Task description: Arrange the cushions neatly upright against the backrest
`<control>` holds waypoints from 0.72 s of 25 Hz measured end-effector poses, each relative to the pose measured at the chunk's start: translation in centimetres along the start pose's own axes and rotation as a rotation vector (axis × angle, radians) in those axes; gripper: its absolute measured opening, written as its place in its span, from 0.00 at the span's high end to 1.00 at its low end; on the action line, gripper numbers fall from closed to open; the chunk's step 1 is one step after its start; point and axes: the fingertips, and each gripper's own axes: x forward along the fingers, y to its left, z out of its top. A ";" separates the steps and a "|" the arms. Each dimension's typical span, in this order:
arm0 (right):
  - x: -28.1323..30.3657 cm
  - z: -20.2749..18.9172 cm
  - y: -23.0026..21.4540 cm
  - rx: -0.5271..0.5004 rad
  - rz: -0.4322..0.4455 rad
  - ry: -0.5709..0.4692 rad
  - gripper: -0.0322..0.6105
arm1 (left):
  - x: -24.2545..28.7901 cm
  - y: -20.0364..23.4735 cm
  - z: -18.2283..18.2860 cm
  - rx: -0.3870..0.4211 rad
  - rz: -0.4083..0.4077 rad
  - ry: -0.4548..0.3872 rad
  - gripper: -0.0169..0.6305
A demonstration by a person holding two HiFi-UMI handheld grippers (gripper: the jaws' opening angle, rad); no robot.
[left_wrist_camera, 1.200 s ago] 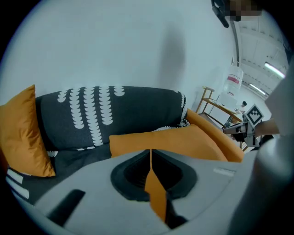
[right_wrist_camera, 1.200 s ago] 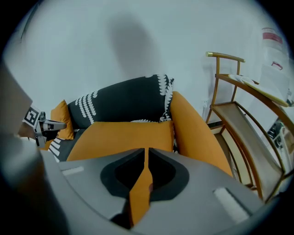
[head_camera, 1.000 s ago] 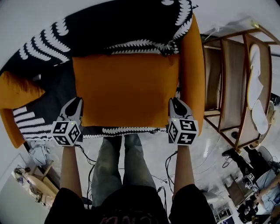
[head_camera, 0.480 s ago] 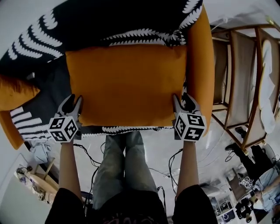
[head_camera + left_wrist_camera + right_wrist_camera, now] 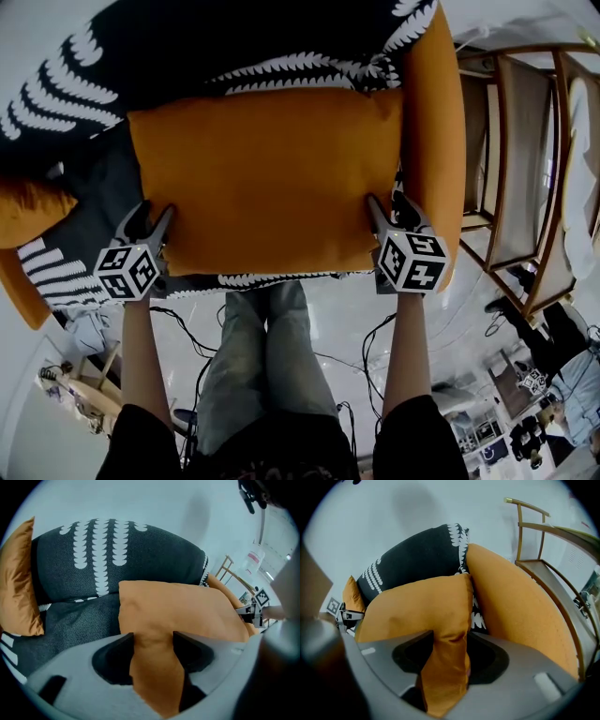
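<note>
A big orange cushion leans against the black, white-patterned backrest of the sofa. My left gripper is at its lower left corner and my right gripper at its lower right corner. In the left gripper view the cushion's corner lies loosely between the jaws of the left gripper, which are opening. The right gripper view shows the other corner likewise between the right gripper's opening jaws. A second orange cushion stands at the sofa's left end.
The sofa's orange arm runs close beside my right gripper. A wooden rack stands further right. Cables trail on the floor near the person's legs. A low wooden stand is at the lower left.
Both grippers' jaws have spread apart around the cushion's lower corners. The cushion now sits a little higher and closer against the backrest.
</note>
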 end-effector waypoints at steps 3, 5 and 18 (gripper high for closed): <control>0.5 -0.2 0.0 0.009 -0.010 0.017 0.59 | 0.0 0.2 0.1 0.013 0.012 0.005 0.54; 0.6 -0.4 0.0 0.013 -0.023 0.022 0.59 | 0.1 0.7 0.0 0.008 0.016 0.013 0.46; 2.8 -1.0 -0.3 0.043 -0.005 0.108 0.54 | 2.6 1.6 -0.3 -0.024 -0.074 0.078 0.35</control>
